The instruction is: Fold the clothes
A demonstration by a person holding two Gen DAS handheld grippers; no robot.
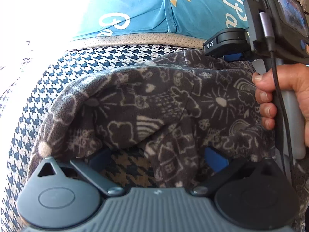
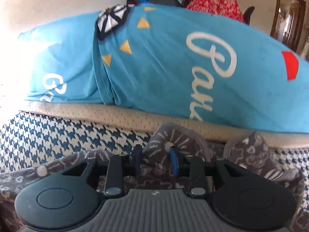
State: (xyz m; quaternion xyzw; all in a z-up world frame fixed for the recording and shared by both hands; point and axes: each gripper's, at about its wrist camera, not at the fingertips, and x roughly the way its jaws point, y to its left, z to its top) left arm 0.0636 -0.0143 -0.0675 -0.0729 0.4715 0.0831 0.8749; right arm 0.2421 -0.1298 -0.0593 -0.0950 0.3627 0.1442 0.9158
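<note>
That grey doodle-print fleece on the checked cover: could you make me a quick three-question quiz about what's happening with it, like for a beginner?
1. True or false: the grey fleece garment lies on a houndstooth cover.
2. Which garment lies folded behind the fleece?
A. a blue T-shirt with white lettering
B. a yellow towel
C. green trousers
3. Fill in: in the right wrist view, a fold of fleece stands between the right gripper's two ____ finger pads.

Key
1. True.
2. A, the blue T-shirt.
3. Blue. The left gripper has its fingers spread wide, with fleece draped over them.
</note>
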